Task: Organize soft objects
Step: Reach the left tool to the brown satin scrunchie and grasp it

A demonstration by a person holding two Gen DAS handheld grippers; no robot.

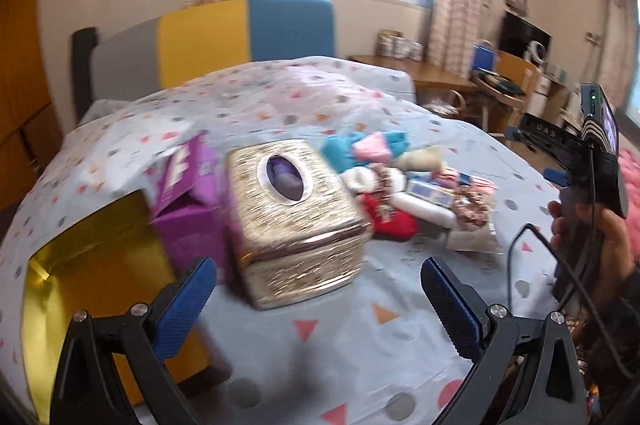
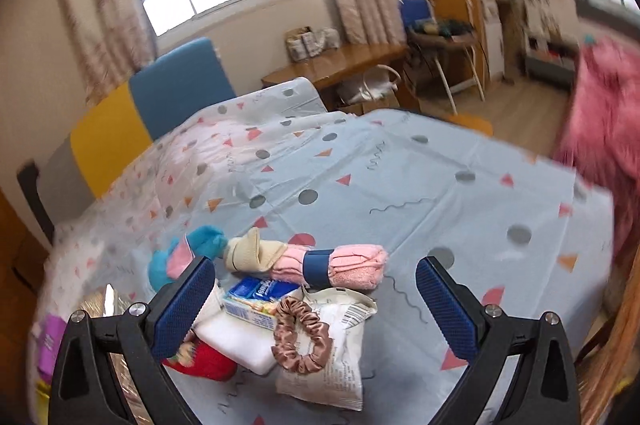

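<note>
Both the left hand-held gripper (image 1: 318, 299) and the right hand-held gripper (image 2: 314, 299) hang released and empty above the bed (image 2: 400, 177). Near the right one lie a brown scrunchie (image 2: 301, 340), a blue tissue pack (image 2: 256, 299) with blurred, unreadable lettering, and a pink towel roll (image 2: 352, 265). Left sits a gold tissue box (image 1: 292, 221); open sheet lies beyond.

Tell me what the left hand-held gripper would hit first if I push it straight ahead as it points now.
Most likely the gold tissue box: it sits just ahead of the open left hand-held gripper, slightly toward its left finger. The purple box stands off to the left of that line. Depth is hard to judge through the fisheye.
</note>
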